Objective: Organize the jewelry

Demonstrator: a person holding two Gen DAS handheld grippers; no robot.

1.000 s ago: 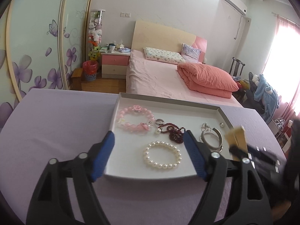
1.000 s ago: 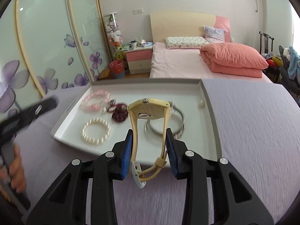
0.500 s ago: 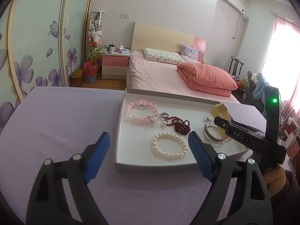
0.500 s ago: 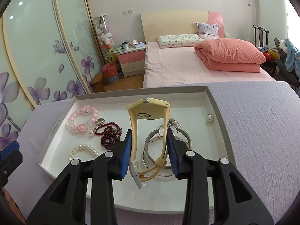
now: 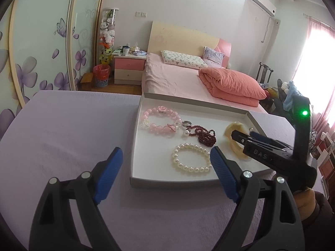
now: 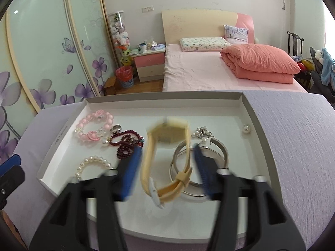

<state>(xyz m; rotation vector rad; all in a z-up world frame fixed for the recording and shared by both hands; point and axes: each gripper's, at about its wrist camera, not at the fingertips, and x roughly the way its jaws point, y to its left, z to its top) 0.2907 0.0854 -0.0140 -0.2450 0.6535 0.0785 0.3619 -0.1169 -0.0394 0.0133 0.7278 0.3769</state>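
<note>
Cream watch [image 6: 165, 159] lengthwise between parted right tongs [image 6: 165, 167], face away.

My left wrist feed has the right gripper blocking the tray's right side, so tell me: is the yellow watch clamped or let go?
Observer: Let go, it seems. The right gripper is open, with the yellow watch loose between its blurred fingers.
Operator: What is under the watch?
Observer: A silver bangle; the strap crosses its left side.
Operator: Anything else hidden there?
Observer: A small pearl-and-silver charm cluster just behind the bangle.
</note>
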